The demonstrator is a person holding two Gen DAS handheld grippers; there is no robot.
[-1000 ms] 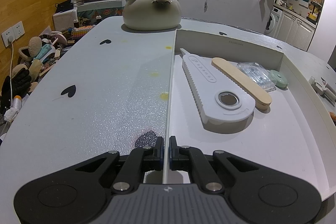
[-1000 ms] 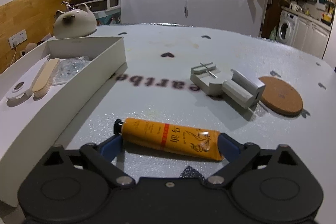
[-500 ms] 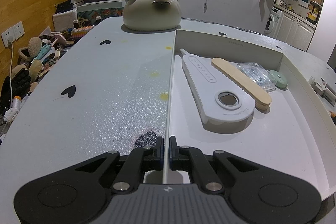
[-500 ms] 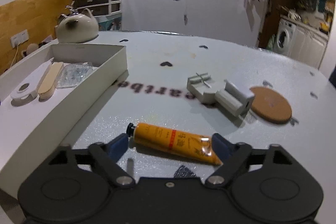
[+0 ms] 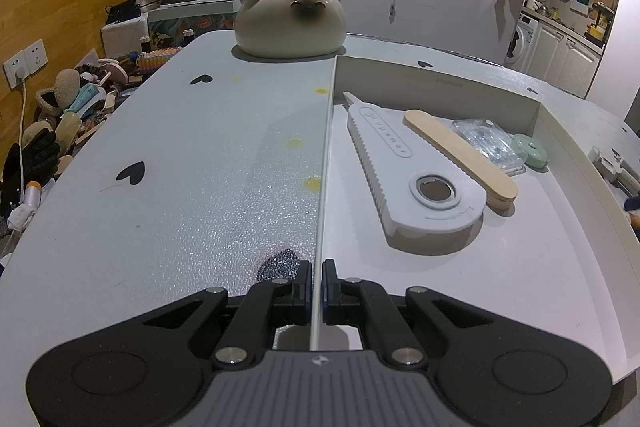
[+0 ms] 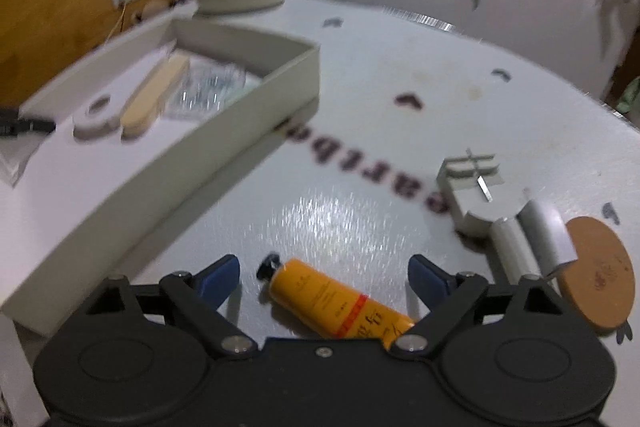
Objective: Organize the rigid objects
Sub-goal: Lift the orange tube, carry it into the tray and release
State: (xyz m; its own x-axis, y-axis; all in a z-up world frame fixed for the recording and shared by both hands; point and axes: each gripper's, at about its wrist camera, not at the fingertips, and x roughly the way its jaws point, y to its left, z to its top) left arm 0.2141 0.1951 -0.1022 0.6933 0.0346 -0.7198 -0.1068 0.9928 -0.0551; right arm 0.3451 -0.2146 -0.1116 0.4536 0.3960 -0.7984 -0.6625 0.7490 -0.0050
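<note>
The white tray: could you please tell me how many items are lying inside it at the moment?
4. In the white tray, a grey opener nearest the left wall, a wooden stick beside it, a clear packet further right, and a green disc by the right wall. Smaller pieces may be hidden.

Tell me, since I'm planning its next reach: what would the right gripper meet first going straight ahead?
Probably the orange tube, lying between the open right gripper fingers; beyond it, bare table.

Ahead of my left claw, one tray (image 5: 436, 83) holds four things; between my right claw's jaws, one tube (image 6: 336, 301).
</note>
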